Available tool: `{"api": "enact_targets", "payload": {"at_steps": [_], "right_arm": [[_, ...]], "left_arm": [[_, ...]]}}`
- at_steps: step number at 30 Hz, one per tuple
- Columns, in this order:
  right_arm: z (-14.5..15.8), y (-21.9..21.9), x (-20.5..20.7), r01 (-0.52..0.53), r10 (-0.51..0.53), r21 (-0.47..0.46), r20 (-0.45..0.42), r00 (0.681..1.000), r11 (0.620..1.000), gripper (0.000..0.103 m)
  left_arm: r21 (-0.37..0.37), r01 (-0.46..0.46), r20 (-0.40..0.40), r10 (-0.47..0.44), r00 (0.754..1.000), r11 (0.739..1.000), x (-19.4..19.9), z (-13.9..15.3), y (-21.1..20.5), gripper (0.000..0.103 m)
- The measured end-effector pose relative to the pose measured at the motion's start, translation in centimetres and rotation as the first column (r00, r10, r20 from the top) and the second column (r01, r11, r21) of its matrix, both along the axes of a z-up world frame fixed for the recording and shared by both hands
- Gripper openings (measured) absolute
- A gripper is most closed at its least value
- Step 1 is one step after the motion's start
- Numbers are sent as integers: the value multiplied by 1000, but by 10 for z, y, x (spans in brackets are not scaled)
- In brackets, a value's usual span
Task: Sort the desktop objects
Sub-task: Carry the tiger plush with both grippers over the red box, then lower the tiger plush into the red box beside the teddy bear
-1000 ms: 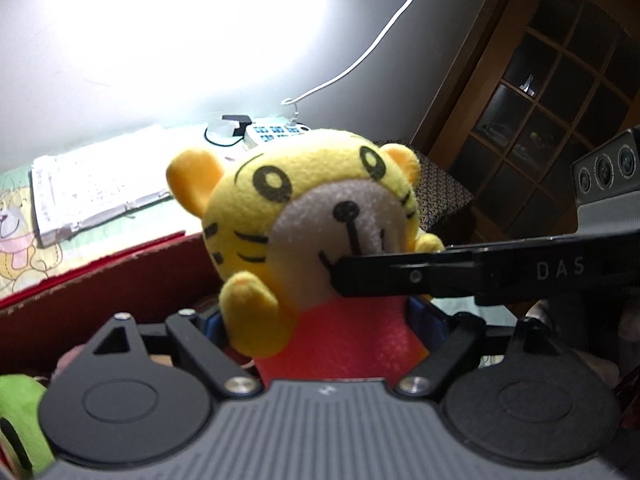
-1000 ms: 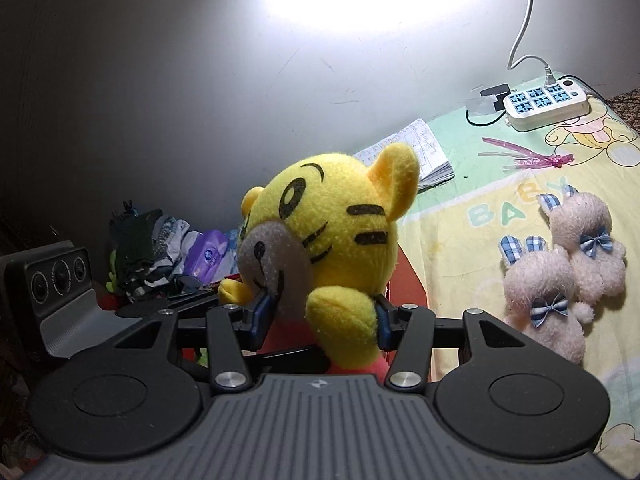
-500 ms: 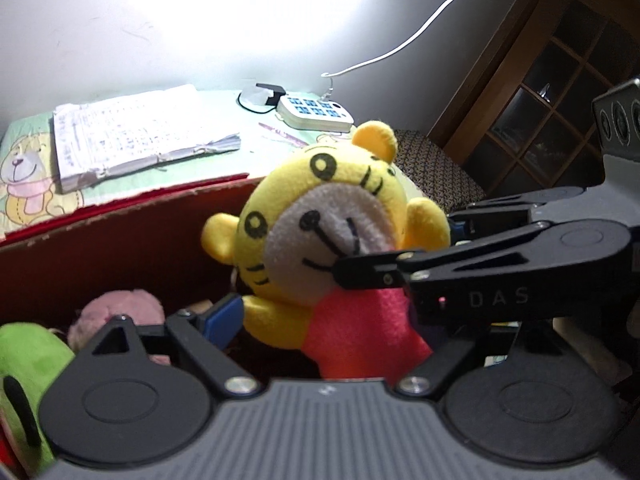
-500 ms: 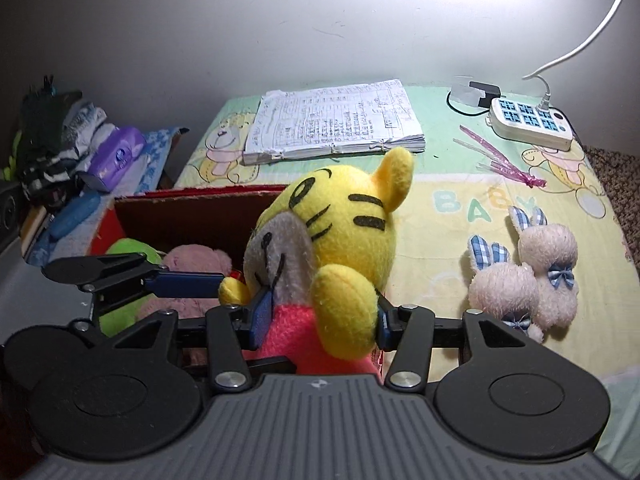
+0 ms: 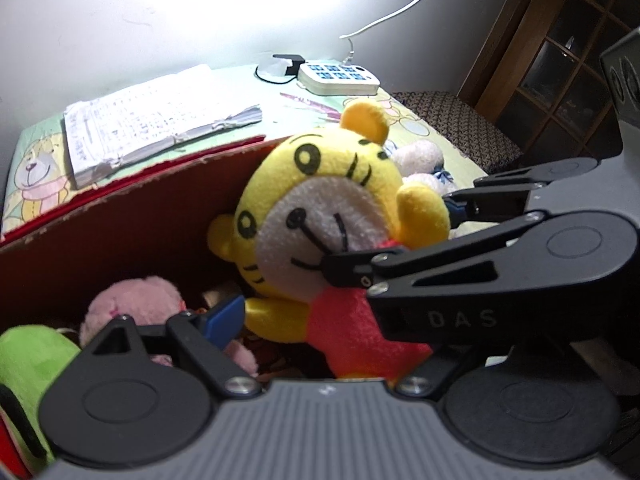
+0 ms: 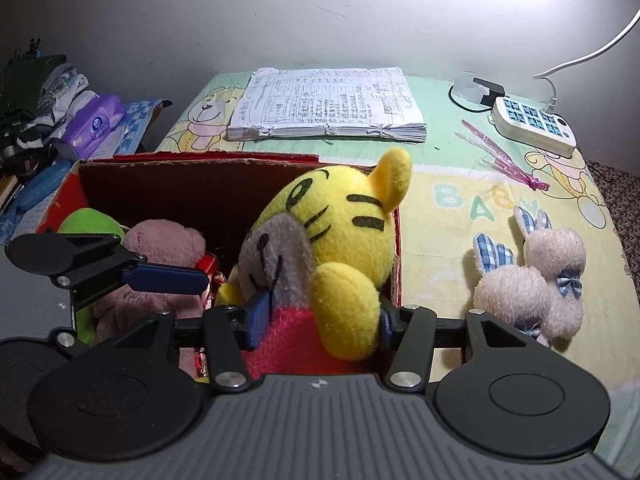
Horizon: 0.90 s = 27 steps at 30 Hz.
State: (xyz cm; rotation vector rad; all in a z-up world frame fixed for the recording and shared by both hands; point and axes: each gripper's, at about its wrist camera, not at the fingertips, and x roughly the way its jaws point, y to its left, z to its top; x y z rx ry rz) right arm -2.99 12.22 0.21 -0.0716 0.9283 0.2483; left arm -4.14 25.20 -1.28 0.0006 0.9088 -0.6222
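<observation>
A yellow tiger plush (image 6: 340, 224) in a red shirt sits upright in the right end of the red cardboard box (image 6: 192, 160). My right gripper (image 6: 322, 316) has its blue pads against the plush's body and arm; its jaws are opening. In the left wrist view the tiger plush (image 5: 320, 208) faces me and the right gripper (image 5: 390, 238) reaches in from the right. My left gripper (image 5: 320, 332) is opening too, its blue left fingertip (image 5: 224, 316) beside the plush's paw and apart from it. Its other finger is hidden.
A pink plush (image 6: 168, 244) and a green plush (image 6: 88, 220) lie in the box. Two rabbit plushes (image 6: 532, 284) sit on the mat to the right. Behind lie a bound notebook (image 6: 328, 104), a power strip (image 6: 532, 124) and a pink ribbon (image 6: 504, 160). A tissue pack (image 6: 92, 124) lies left.
Both grippers have come down with the tiger plush, from in front of the wall into the box. The left gripper's pad has drawn away from the plush.
</observation>
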Motion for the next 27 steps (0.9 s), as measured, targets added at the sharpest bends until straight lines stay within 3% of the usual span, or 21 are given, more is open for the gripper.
{"api": "enact_targets", "payload": {"at_steps": [9, 12, 15, 19, 27], "right_arm": [[21, -22, -29, 47, -56, 126, 65, 996, 991, 58], [23, -27, -34, 76, -89, 146, 88, 992, 986, 47], [12, -31, -29, 122, -132, 160, 53, 990, 980, 34], [0, -36, -27, 167, -178, 219, 27, 984, 961, 32], [-2, -33, -35, 174, -195, 217, 76, 978, 961, 30]], "left_arm": [[-26, -19, -36, 18, 999, 999, 2, -2, 3, 93], [-19, -14, -31, 14, 999, 1000, 2, -3, 1, 93], [-9, -17, -48, 16, 999, 1000, 4, -4, 0, 93], [-3, -27, -70, 27, 997, 1000, 7, -6, 0, 94], [29, -41, -52, 42, 998, 999, 6, -5, -4, 98]]}}
